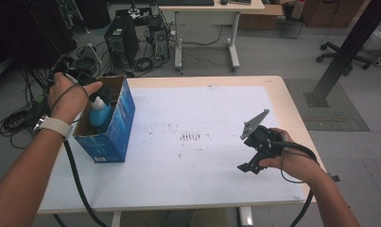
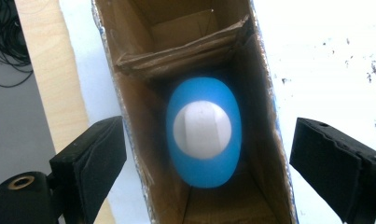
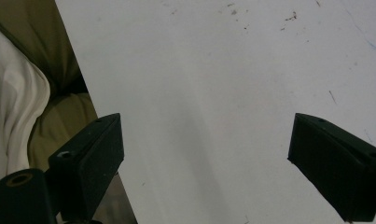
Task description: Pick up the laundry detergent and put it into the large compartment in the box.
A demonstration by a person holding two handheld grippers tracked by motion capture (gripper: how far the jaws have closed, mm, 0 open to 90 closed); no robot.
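Hovering left gripper [image 2: 209, 154], jaws apart, above blue bottle [image 2: 204, 132] upright inside box [image 1: 113, 124]; right gripper [image 3: 206, 158] idle, agape.

I see the table [image 1: 273, 90] with a pale wood rim and a white sheet [image 1: 202, 161] over most of its top, marked with dark smudges [image 1: 190, 136] near the middle. A blue cardboard box [image 1: 113, 132] stands directly on the sheet at the far left, open at the top, close to the table's left edge. The table stands on a grey floor [image 1: 273, 52].
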